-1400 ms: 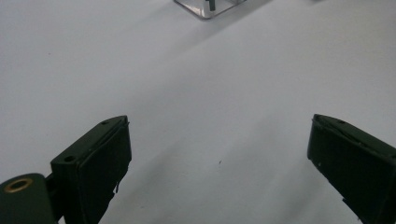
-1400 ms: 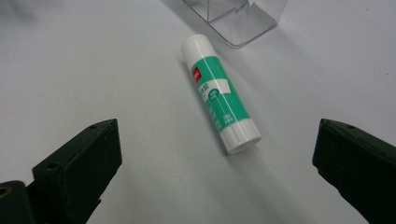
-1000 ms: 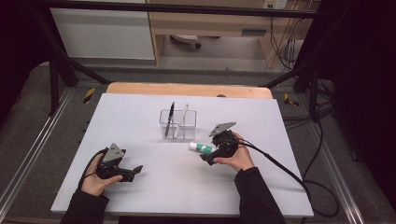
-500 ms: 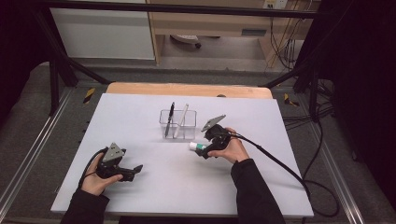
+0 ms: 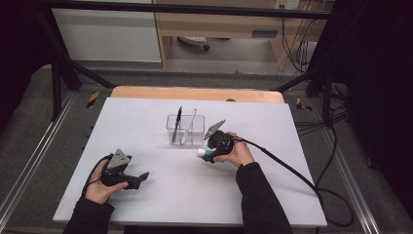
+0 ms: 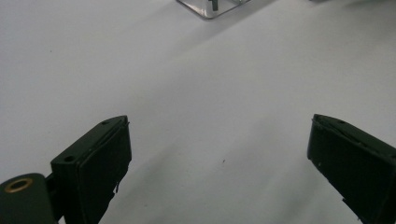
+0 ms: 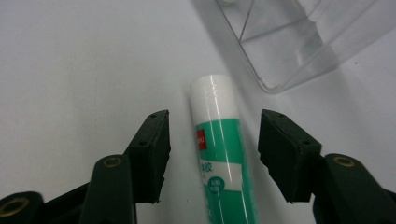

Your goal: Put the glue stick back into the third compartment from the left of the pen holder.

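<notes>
— So, you're bringing the right gripper down around the glue stick, which is lying flat on the white table just in front of the clear pen holder. How's the grip looking?

— Your jaws are closing in but not yet touching; the tube is sitting between them with a gap on each side, so nothing is being held.

— Anything to fix?

— You're straddling it near the white cap. I'd judge you're better off squeezing on the green body, square across it, so it isn't rolling out or tipping when you're lifting.

— And the holder?

— It's sitting close past the cap; keep clear of its wall.

— The left gripper?

— It's resting wide open and empty, well apart from the work
</notes>
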Available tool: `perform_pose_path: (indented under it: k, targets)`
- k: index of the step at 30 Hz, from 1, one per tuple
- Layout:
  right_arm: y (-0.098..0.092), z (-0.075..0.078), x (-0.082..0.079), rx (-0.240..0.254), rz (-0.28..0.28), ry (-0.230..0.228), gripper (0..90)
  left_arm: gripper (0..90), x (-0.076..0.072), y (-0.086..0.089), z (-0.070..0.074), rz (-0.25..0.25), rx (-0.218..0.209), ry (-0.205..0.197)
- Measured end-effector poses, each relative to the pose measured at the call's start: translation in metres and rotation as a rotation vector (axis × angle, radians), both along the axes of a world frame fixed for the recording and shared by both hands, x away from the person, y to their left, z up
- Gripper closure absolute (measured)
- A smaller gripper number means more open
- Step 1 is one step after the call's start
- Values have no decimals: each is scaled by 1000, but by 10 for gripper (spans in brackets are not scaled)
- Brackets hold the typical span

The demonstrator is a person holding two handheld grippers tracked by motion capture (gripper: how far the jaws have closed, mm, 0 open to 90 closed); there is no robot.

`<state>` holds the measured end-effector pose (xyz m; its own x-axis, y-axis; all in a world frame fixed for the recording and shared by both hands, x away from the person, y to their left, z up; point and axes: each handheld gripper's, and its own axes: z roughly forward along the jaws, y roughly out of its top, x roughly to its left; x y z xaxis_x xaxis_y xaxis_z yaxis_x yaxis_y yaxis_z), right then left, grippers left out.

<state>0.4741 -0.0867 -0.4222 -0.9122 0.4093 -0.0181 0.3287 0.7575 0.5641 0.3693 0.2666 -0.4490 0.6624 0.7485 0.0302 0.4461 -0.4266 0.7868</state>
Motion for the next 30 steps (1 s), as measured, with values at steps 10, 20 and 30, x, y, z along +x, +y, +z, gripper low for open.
perform_pose_path:
  k: [10,20,30]
  targets:
    - [3,-3,6,-44,28,16,578,60,-1,1,-1,-3,7,4]
    - [1,-5,9,-62,50,30,629,61,-1,1,-2,-3,14,4]
    - [1,-7,10,-73,62,32,631,61,-1,1,-2,-3,17,5]
